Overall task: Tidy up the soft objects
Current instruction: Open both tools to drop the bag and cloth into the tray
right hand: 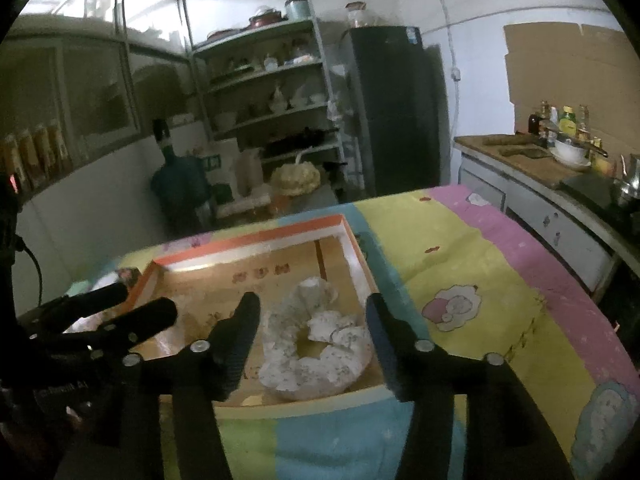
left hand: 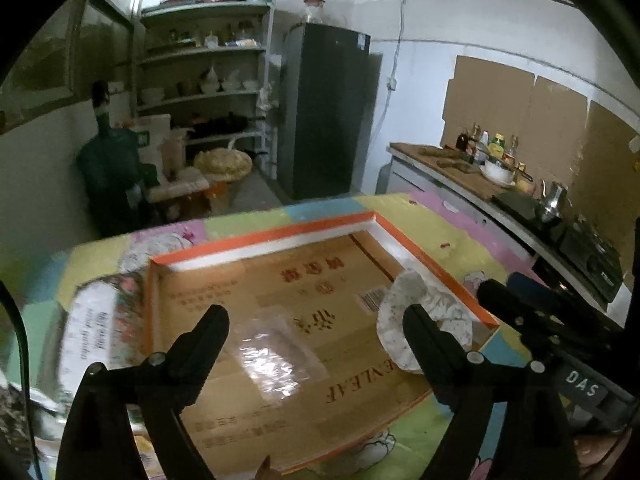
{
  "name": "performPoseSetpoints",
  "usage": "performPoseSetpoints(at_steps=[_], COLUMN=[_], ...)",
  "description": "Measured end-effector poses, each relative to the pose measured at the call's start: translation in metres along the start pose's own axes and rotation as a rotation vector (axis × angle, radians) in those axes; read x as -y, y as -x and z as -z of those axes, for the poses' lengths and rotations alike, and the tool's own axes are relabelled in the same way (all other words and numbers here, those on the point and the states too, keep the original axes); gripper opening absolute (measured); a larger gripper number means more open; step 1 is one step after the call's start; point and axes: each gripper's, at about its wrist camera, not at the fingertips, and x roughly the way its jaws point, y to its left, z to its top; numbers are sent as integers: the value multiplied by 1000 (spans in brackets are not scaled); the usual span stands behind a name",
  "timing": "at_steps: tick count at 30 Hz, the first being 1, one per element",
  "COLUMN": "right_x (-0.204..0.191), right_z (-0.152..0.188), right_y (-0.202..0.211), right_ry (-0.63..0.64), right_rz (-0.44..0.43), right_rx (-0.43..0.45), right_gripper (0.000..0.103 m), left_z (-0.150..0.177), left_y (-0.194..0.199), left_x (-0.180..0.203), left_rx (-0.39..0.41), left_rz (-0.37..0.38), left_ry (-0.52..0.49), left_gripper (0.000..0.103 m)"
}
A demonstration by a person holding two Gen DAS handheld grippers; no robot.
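White cloth [right hand: 316, 352] sits loose in orange-rimmed box [left hand: 260, 236], near its right corner, curled in a ring, so no clear long axis. One soft item looks done; can't tell what's left. Left gripper [left hand: 316, 332] and right gripper [right hand: 310, 320] both spread, holding nothing.

Table under pastel patchwork cloth [right hand: 472, 264]; orange-rimmed cardboard tray [right hand: 256, 238] on it.

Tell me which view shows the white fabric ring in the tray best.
The right wrist view: the white fabric ring lies whole and centred, its hole visible, between the open right gripper fingers. The left wrist view catches the ring at the tray's right side, partly hidden behind a finger.
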Motion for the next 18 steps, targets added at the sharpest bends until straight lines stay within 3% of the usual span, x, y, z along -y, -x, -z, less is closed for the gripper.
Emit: performPoseSetpoints(at_steps=[9, 18], right_x=[-19, -55], right_z=[-2, 11], right_y=[36, 80], right_ry=[-7, 2], right_rz=[9, 2], right_rx=[50, 131], right_gripper=[76, 76], left_z=[-6, 7], left_y=[44, 96], left_x=[-6, -34], left_rx=[88, 207], left_rz=[-7, -28], left_ry=[2, 25], left_gripper=[91, 88])
